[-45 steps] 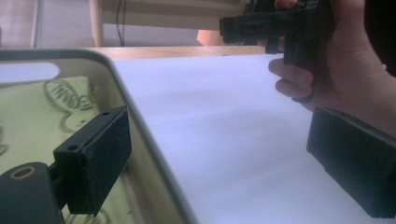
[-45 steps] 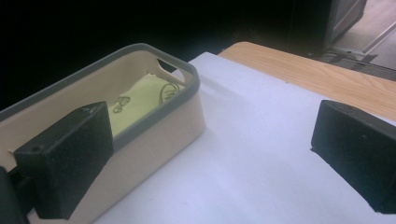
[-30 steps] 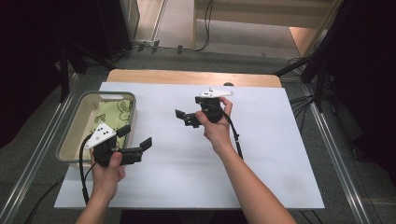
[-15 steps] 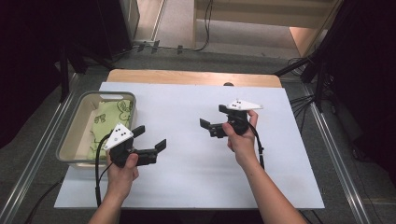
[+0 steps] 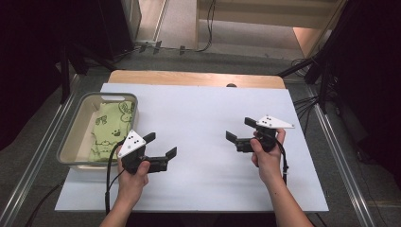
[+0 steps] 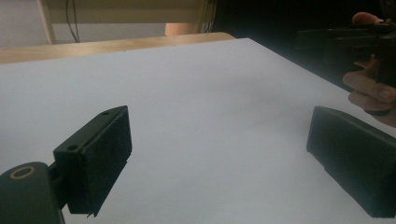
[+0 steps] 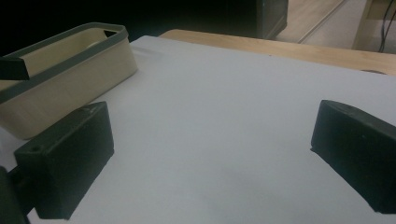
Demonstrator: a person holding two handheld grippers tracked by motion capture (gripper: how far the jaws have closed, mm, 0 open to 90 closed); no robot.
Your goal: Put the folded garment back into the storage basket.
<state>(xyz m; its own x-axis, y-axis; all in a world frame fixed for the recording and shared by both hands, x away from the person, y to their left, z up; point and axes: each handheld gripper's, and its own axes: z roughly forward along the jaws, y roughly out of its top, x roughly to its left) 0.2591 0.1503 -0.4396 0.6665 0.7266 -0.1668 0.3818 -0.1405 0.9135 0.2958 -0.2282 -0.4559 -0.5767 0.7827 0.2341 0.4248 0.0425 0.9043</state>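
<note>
a person at a white-covered table (image 5: 208, 113) holds a two-jaw gripper in each hand, both raised above the bare sheet. the left gripper (image 5: 161, 144) sits at the near left of the high view, just beside a beige bin (image 5: 71, 142), its jaws spread wide and nothing between them; the left gripper view shows the same gap, with plain white sheet between the two black jaws and the person's other hand (image 6: 371, 91) at the far right edge. the right gripper (image 5: 239, 130) is held over the right half of the table, well apart from the left one, its jaws likewise released and empty, pointing toward the bin. a grey three-cornered plate tops each tool and a black cable trails from each back toward the person. inside the bin lies a folded green cloth (image 5: 111, 130) printed with dark cartoon figures, resting against the bin's right wall, untouched by either gripper. the right gripper view shows the bin (image 7: 60, 84) at its upper left, with its dark rim, standing on the sheet beyond the left-hand jaw. a strip of wooden tabletop (image 5: 196, 78) runs along the far edge of the white sheet.
</note>
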